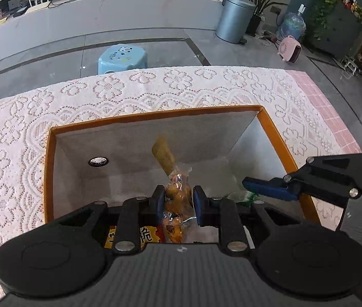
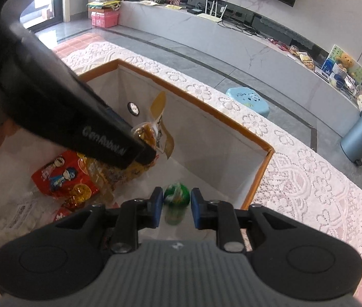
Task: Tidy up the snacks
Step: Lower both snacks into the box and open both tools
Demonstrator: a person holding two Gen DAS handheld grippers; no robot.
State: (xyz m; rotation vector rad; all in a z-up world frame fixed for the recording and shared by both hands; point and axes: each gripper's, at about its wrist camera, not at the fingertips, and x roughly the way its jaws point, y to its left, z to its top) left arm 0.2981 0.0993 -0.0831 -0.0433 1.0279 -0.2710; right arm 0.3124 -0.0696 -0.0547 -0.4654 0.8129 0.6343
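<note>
An orange-rimmed box (image 1: 155, 113) with grey inner walls stands on the lace-covered table, and both grippers reach down into it. My left gripper (image 1: 179, 200) is shut on a clear packet of orange snacks (image 1: 177, 192) that pokes out past its blue pads. In the right wrist view my right gripper (image 2: 177, 206) is shut on a small green packet (image 2: 176, 195) near the box's right corner (image 2: 267, 151). The right gripper's blue finger (image 1: 265, 186) shows side-on in the left wrist view. The left gripper's black body (image 2: 99, 135) crosses the right wrist view and hides part of the box.
Inside the box a yellow packet (image 1: 163, 153) leans on the far wall, and a red packet (image 2: 60, 176) lies with other wrappers at the left. The white lace cloth (image 1: 104, 87) surrounds the box. A blue stool (image 1: 122, 58) and a grey bin (image 1: 234, 18) stand on the floor beyond.
</note>
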